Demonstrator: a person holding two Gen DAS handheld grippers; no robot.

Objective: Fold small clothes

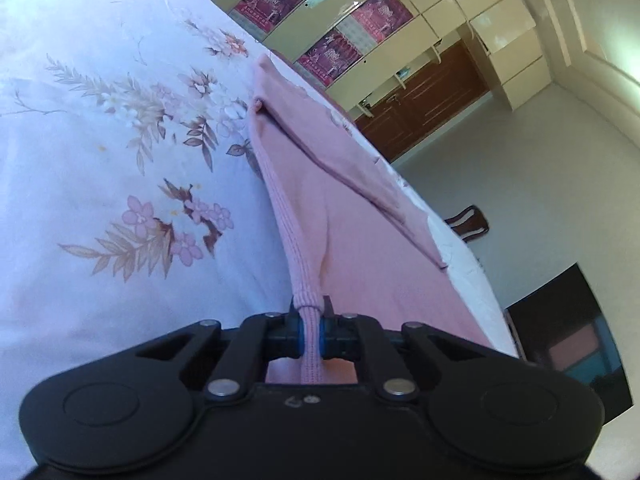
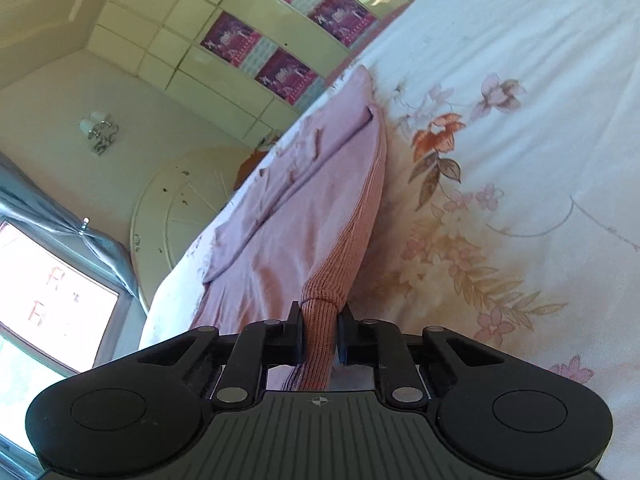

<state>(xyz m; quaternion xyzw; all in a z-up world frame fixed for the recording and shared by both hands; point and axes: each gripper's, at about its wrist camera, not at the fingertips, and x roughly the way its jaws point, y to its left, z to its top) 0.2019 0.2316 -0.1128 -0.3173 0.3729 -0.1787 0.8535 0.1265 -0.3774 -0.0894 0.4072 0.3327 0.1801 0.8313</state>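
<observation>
A small pink garment (image 1: pixel 320 184) with a ribbed hem lies stretched on the floral bedsheet (image 1: pixel 100 140), near the bed's edge. My left gripper (image 1: pixel 311 312) is shut on the ribbed hem at one corner. In the right wrist view the same pink garment (image 2: pixel 296 216) runs away from me over the sheet (image 2: pixel 520 140). My right gripper (image 2: pixel 320 320) is shut on the bunched ribbed hem at the other corner. A folded sleeve or flap lies along the garment in both views.
The bed edge (image 1: pixel 472 256) drops to a pale floor (image 1: pixel 540 168). A wardrobe with pink posters (image 2: pixel 280 40) stands beyond the bed. A dark cabinet (image 1: pixel 568 344) sits by the bed. A window (image 2: pixel 48 312) is at the left.
</observation>
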